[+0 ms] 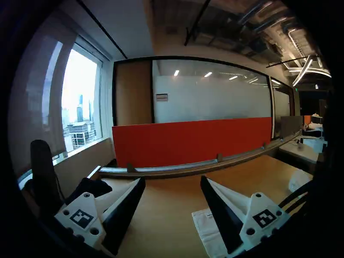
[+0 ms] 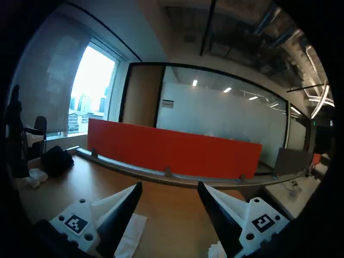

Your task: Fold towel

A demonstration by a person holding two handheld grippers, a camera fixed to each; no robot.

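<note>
Left gripper view, lower left: dark chair point(image 1: 42, 170), then a black bundle point(image 1: 92, 187) on the wooden desk point(image 1: 172, 215). Left gripper point(image 1: 172, 178) has its jaws spread wide with nothing between them. The white towel point(image 1: 205, 228) lies flat at lower centre-right, partly under the right-hand finger; contact cannot be told. A red partition point(image 1: 193, 139) closes the desk's far edge.

Right gripper view: right gripper point(image 2: 169, 184) has its jaws equally wide and empty. The towel is at lower left, running under the left-hand finger, with a straight hem showing. Bare desk lies between the fingers, open up to the partition.
</note>
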